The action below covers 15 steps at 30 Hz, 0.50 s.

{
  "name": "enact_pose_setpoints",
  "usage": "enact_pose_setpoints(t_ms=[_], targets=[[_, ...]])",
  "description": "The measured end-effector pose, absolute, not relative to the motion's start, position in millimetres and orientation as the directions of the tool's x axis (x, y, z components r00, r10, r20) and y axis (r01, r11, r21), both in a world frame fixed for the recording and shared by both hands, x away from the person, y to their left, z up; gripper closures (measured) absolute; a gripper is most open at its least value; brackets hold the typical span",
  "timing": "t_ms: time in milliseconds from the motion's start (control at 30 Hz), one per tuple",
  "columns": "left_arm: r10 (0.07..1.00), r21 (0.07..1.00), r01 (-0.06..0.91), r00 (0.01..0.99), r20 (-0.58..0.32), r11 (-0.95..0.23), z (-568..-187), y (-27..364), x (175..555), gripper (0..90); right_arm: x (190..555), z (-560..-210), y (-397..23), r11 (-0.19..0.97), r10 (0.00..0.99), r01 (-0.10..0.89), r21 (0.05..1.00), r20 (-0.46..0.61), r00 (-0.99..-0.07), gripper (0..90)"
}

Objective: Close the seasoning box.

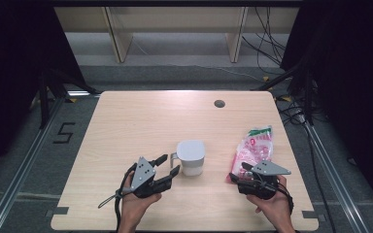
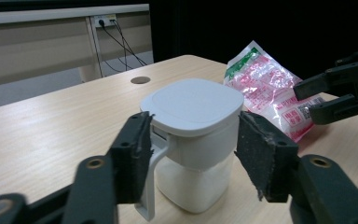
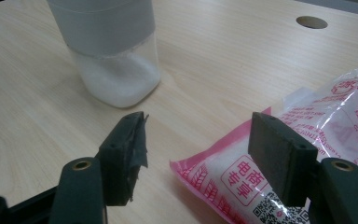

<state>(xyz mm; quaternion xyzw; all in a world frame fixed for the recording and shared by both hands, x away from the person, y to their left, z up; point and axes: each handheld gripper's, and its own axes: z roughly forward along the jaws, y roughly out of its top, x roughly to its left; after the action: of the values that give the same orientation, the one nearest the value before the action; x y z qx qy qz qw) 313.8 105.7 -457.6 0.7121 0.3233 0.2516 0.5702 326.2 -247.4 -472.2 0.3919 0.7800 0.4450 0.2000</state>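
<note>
Bracketing the lidded container [image 2: 193, 135] mid-table with the left gripper [image 2: 193, 154] — jaws parted, not pressing (handle nearest) — right gripper [image 3: 198, 154] gaping over the pink bag [image 3: 279, 172].

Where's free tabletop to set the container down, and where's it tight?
Free: the far half of the table, from the container back to the round hole, and the left side beyond the left gripper. Tight: the near strip, with the container between the left jaws and the pink bag at the right gripper.
</note>
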Motion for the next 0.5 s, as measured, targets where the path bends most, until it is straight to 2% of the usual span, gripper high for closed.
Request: enact_pose_setpoints(t_ms=[100,133,167,367,400,500], targets=[[0.747,0.972,0.186,0.664,-0.020,-0.140,-460.1,105.0,310.8,38.2,325.7,-472.6,-246.3,0.291,0.788,0.441,0.849,0.049,-0.614,37.5],[0.743,0.971,0.179,0.669,-0.004,-0.156,-460.5,105.8,310.5,36.6,326.8,-472.6,-247.2,0.307,0.783,0.427,0.851,0.029,-0.621,37.5],[0.740,0.971,0.174,0.672,0.004,-0.163,-461.1,106.3,310.4,35.6,325.2,-472.4,-246.0,0.293,0.788,0.449,0.844,0.053,-0.614,37.5],[0.756,0.968,0.212,0.654,-0.036,-0.137,-465.3,106.4,306.2,32.3,328.5,-473.6,-247.4,0.311,0.775,0.422,0.852,0.030,-0.632,37.4],[0.757,0.968,0.210,0.653,-0.034,-0.138,-465.4,106.5,305.7,31.8,327.3,-474.4,-245.9,0.294,0.778,0.441,0.848,0.056,-0.626,37.0],[0.758,0.970,0.199,0.652,-0.024,-0.140,-465.5,108.4,305.1,30.7,330.9,-475.5,-247.9,0.303,0.772,0.426,0.852,0.043,-0.634,34.6]])
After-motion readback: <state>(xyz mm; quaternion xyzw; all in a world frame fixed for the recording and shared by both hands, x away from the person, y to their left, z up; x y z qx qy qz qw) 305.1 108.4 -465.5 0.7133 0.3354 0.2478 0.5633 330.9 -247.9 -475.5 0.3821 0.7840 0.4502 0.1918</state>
